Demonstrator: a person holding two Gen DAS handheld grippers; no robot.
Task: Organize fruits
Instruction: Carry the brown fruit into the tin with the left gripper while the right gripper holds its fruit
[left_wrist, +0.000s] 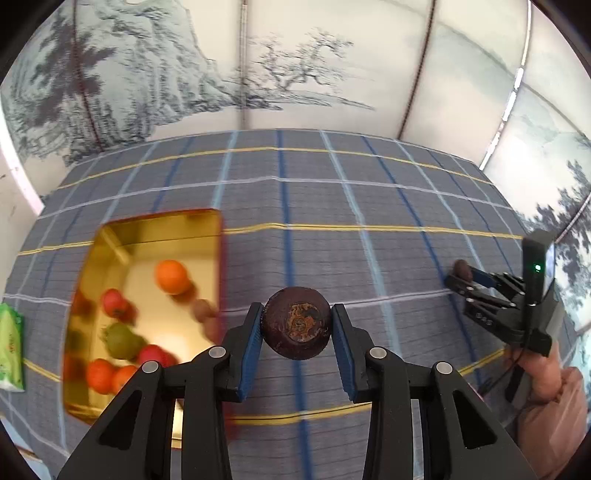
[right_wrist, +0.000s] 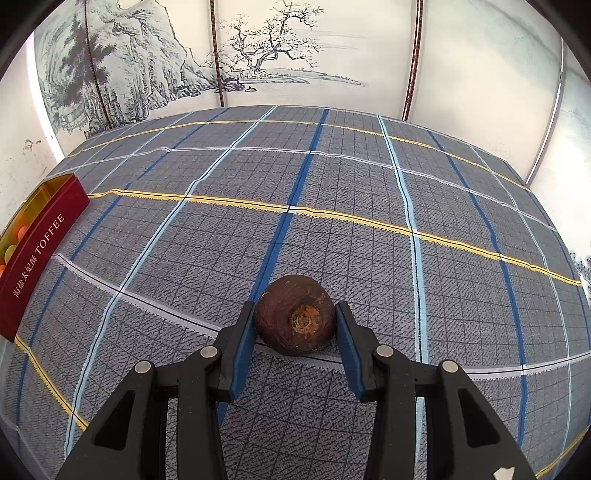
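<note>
My left gripper (left_wrist: 296, 322) is shut on a dark brown round fruit (left_wrist: 296, 322) and holds it above the checked cloth, just right of a gold tin tray (left_wrist: 110, 236). The tray holds an orange (left_wrist: 170, 276), red fruits (left_wrist: 114, 302), a green fruit (left_wrist: 120, 341) and small brown ones. My right gripper (right_wrist: 295, 320) has its blue pads against a second brown round fruit (right_wrist: 295, 320) that rests on the cloth. The right gripper also shows at the right of the left wrist view (left_wrist: 463, 282).
A grey checked tablecloth (right_wrist: 332, 184) covers the table. The tray's red outer wall reads TOFFEE (right_wrist: 40, 251) at the far left of the right wrist view. A green packet (left_wrist: 11, 354) lies left of the tray. Painted screen panels stand behind the table.
</note>
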